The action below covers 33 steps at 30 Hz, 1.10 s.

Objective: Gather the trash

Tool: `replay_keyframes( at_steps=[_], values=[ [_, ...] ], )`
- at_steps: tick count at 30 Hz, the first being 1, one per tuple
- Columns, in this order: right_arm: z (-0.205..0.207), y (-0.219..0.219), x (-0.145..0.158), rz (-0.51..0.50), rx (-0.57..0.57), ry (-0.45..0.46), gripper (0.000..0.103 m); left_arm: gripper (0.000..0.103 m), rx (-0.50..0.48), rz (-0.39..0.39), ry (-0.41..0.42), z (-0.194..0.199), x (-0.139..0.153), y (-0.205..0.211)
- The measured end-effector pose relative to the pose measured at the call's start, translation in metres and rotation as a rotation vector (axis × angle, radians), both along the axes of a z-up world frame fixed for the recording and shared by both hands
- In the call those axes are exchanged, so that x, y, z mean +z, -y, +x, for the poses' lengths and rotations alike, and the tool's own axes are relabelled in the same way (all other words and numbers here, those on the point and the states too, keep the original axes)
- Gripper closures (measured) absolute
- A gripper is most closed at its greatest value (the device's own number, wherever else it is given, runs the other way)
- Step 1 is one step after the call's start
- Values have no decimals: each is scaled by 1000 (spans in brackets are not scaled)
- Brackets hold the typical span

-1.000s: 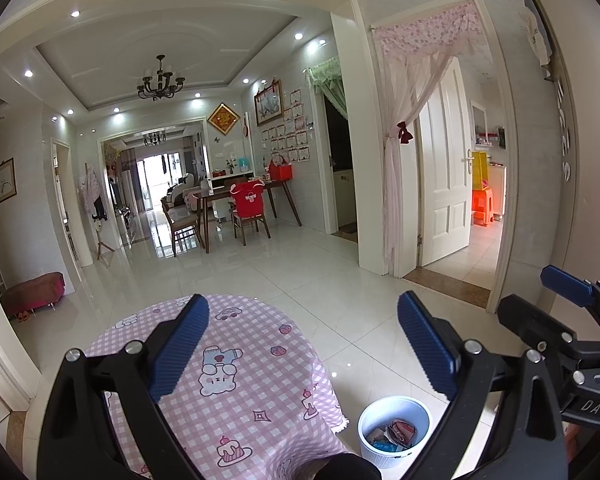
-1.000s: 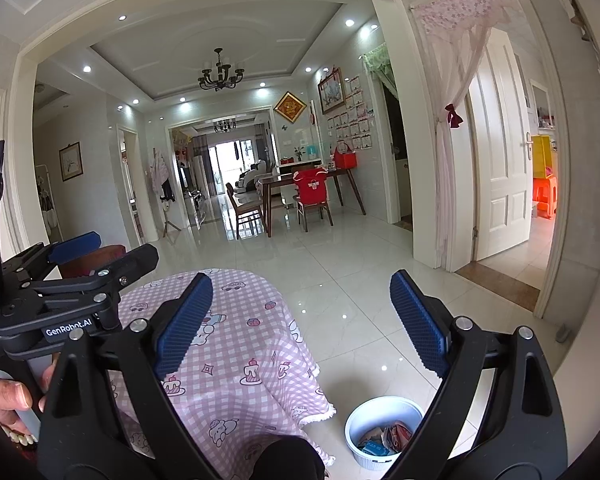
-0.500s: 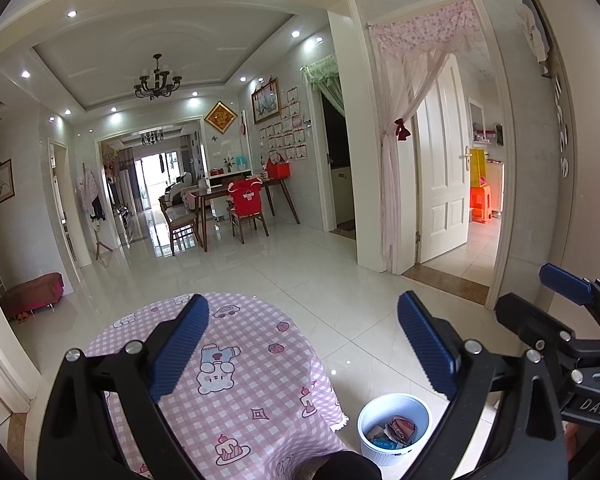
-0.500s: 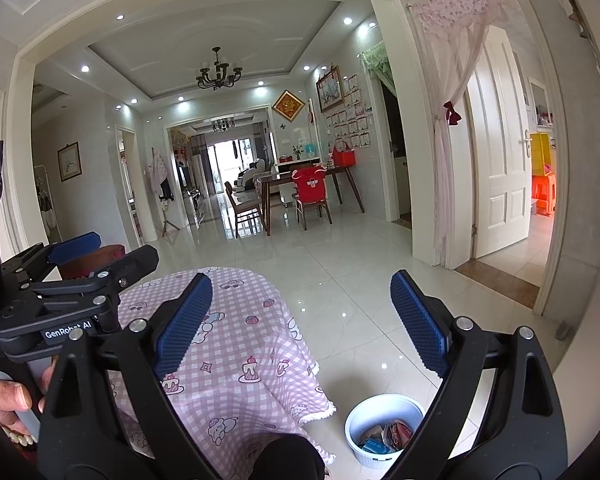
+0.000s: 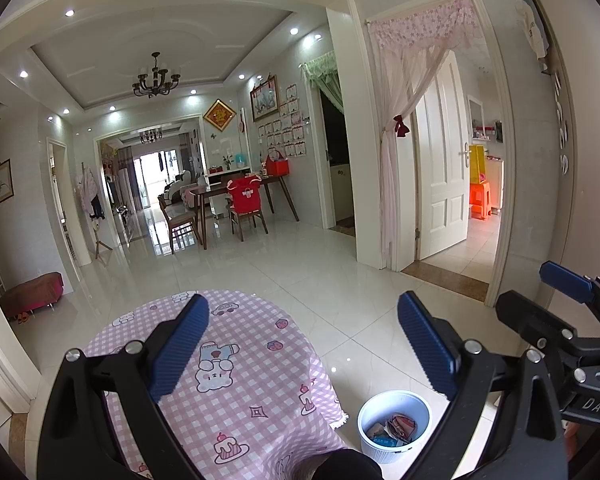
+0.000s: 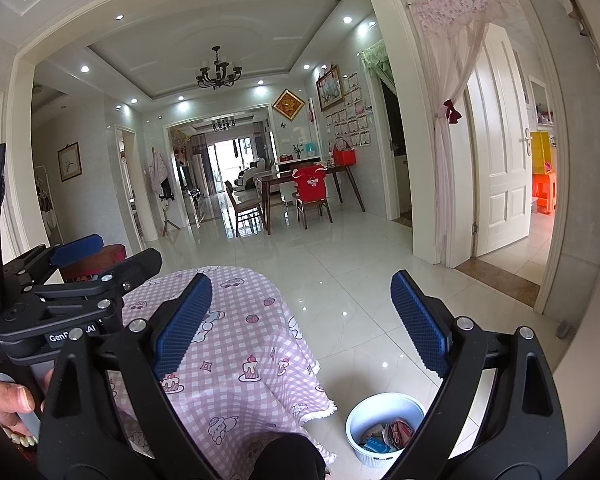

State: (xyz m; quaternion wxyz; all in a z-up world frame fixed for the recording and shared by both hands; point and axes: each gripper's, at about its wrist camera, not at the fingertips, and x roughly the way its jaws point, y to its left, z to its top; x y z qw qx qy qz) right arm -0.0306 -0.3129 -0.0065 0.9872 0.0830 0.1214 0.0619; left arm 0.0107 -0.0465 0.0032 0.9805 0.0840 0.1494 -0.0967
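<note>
Both views are bright and evenly lit. Recessed ceiling spotlights point(image 5: 293, 31) and daylight from the far balcony window point(image 5: 153, 172) throw glare spots on the glossy tiled floor point(image 6: 340, 264). Fisheye distortion bends door frames; the corners vignette black. Focus is sharp throughout.

A cloth-covered table point(image 5: 236, 364) stands in the foreground, with a bin point(image 5: 394, 426) on the floor just beside its right edge and trash point(image 5: 394, 429) inside the bin. Far behind, a dining table point(image 5: 236, 192) with chairs point(image 5: 246, 204) sits against the right wall. A doorway point(image 5: 452, 200) opens to the right.
</note>
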Motion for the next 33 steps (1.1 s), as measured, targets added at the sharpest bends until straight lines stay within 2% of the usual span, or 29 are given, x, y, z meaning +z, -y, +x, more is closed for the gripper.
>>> replay_keyframes(
  at_steps=[33],
  values=[
    [2,-4,-1,5,2,-1,13,9,-2,3,0,1,0,1]
  ],
)
